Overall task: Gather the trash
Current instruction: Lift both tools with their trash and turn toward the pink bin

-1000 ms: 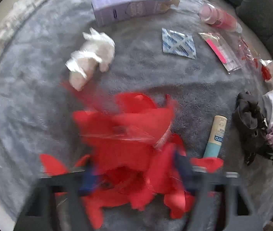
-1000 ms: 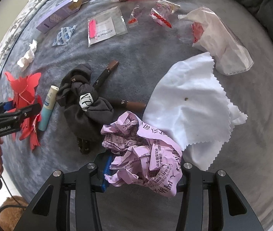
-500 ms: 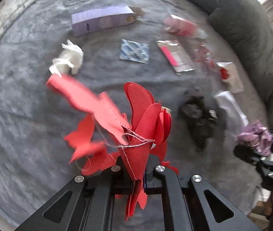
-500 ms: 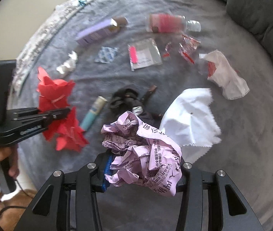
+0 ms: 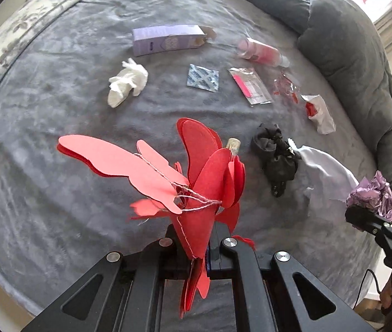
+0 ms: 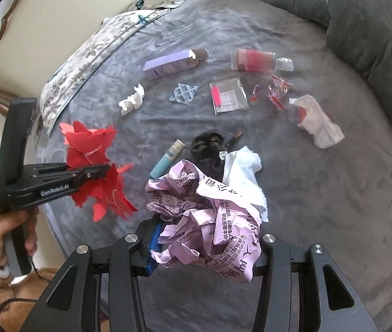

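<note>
In the left wrist view, the left gripper [image 5: 200, 244] is seen clamped on the red paper cut-outs [image 5: 196, 166], which are held clear above the grey blanket [image 5: 57, 221], with the remaining litter lying ahead of the jaws and the white tissue wad [image 5: 127, 82] toward the left. In the right wrist view, the right gripper [image 6: 204, 246] is closed on the crumpled pink paper [image 6: 209, 215], also lifted off the blanket; since both are loaded, it is judged that neither is free for the wrappers [image 6: 277, 91] until a bin, not shown, is reached.

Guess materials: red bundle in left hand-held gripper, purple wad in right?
Red bundle: matte card or stiff paper, probably; flat cut shapes threaded on thin string. Purple wad: thin printed paper, sharply creased, black text.
</note>
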`<state>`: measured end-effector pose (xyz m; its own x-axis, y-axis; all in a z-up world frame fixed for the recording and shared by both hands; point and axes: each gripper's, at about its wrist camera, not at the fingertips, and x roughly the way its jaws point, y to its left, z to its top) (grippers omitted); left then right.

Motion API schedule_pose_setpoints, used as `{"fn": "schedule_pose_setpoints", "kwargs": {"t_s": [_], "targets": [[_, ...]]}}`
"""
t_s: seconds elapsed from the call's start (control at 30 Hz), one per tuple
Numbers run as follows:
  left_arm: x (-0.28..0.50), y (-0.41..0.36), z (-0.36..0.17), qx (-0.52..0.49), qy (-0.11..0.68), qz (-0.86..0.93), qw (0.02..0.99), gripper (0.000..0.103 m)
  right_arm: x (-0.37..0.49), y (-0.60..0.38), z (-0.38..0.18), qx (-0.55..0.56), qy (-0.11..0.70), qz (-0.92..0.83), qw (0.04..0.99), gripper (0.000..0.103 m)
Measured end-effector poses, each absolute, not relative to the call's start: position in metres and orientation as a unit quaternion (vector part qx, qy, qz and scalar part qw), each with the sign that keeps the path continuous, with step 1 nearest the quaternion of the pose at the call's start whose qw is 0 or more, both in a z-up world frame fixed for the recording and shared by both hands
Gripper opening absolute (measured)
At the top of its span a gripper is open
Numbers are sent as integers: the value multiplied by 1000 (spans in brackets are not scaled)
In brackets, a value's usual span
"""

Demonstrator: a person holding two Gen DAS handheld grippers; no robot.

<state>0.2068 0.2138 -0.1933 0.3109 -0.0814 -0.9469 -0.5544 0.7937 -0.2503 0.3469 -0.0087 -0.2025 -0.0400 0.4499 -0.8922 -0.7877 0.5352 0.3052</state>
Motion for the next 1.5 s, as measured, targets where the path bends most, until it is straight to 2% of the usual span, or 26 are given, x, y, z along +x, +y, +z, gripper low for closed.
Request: {"fn": "schedule_pose_setpoints", "kwargs": {"t_s": [0.37, 0.73, 1.13, 1.5], "targets": [[203, 214, -197, -299, 558, 150, 759, 6, 343, -22, -205, -102, 574, 470, 663, 45], [199, 196, -215, -287, 588, 129, 745, 6, 314, -31, -219, -162, 543, 495, 659, 45], [206, 181, -228, -278, 604, 111, 738, 6, 283, -51, -222, -282, 442, 495, 693, 46], [216, 173, -240, -270, 622, 108, 727, 6, 296, -59, -235, -269, 461, 457, 712, 46]]}}
